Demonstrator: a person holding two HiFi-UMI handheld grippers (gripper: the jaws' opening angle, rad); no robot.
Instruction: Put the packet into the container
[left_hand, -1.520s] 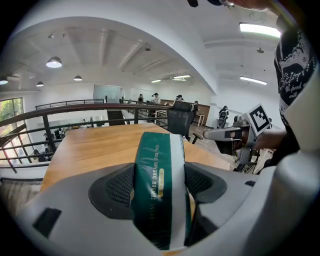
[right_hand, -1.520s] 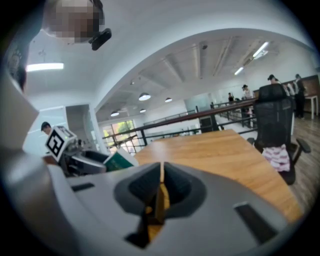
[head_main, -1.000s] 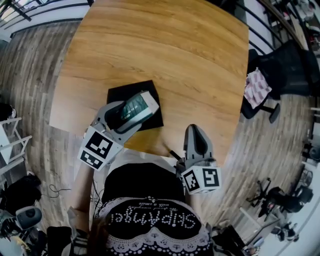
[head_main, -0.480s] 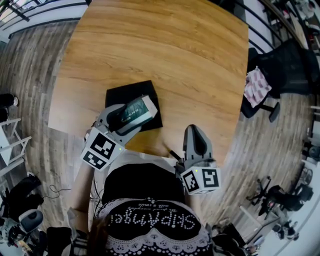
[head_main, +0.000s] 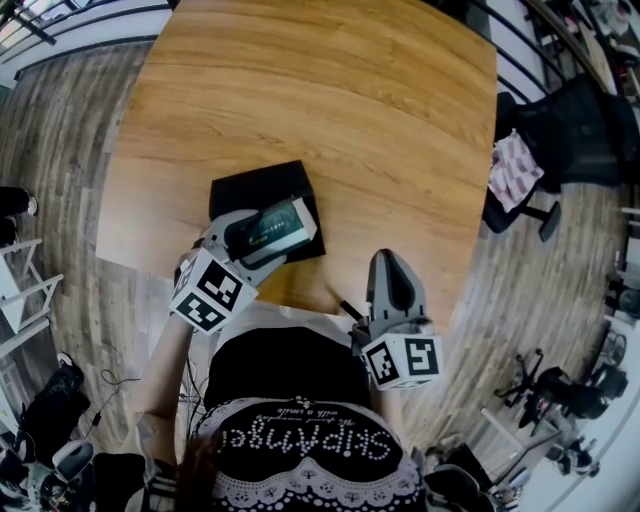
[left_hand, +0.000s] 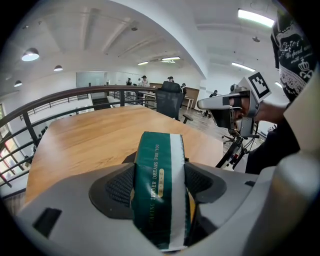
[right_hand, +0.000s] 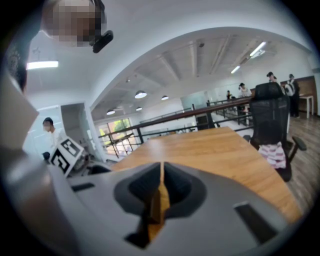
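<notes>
A dark green packet (head_main: 276, 225) with a white stripe is clamped between the jaws of my left gripper (head_main: 283, 226). It hangs over the near right part of the flat black container (head_main: 255, 187) on the wooden table (head_main: 340, 110). In the left gripper view the packet (left_hand: 159, 192) stands on edge between the pads, and a dark sliver of the container (left_hand: 128, 158) shows behind it. My right gripper (head_main: 391, 272) rests at the table's near edge, to the right of the container. Its jaws are shut with nothing between them (right_hand: 161, 186).
A black office chair (head_main: 575, 135) with a pink-and-white cloth (head_main: 514, 172) stands on the wooden floor right of the table. A thin black item (head_main: 348, 308) lies at the near table edge. A railing (left_hand: 75, 97) runs beyond the table's far side.
My left gripper has turned and shifted slightly toward me with the packet still in it. The right gripper has stayed put.
</notes>
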